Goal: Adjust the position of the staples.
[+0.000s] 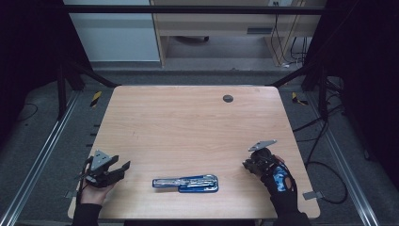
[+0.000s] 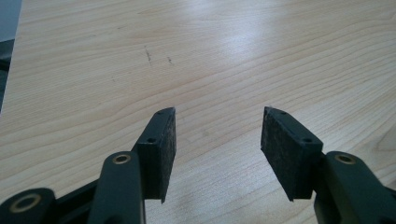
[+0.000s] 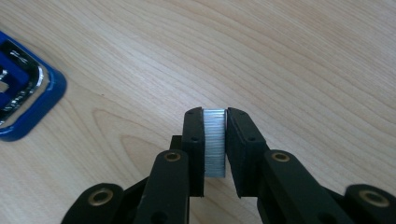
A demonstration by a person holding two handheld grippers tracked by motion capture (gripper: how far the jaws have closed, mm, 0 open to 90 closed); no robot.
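— So what is the right tool holding?
— A strip of staples, silvery and ribbed, pinched flat between its two black pads. That tool sits at the near right of the table, in a gloved hand.
— And the stapler?
— The blue stapler lies open and flat near the front edge, about midway between the two hands, its metal rail facing up. In the right gripper view its blue corner shows to the far left of the staples, well apart from them.
— What about the left tool?
— The left tool has its jaws spread wide with nothing between them, just bare wood beneath. It rests at the near left corner, clear of the stapler.
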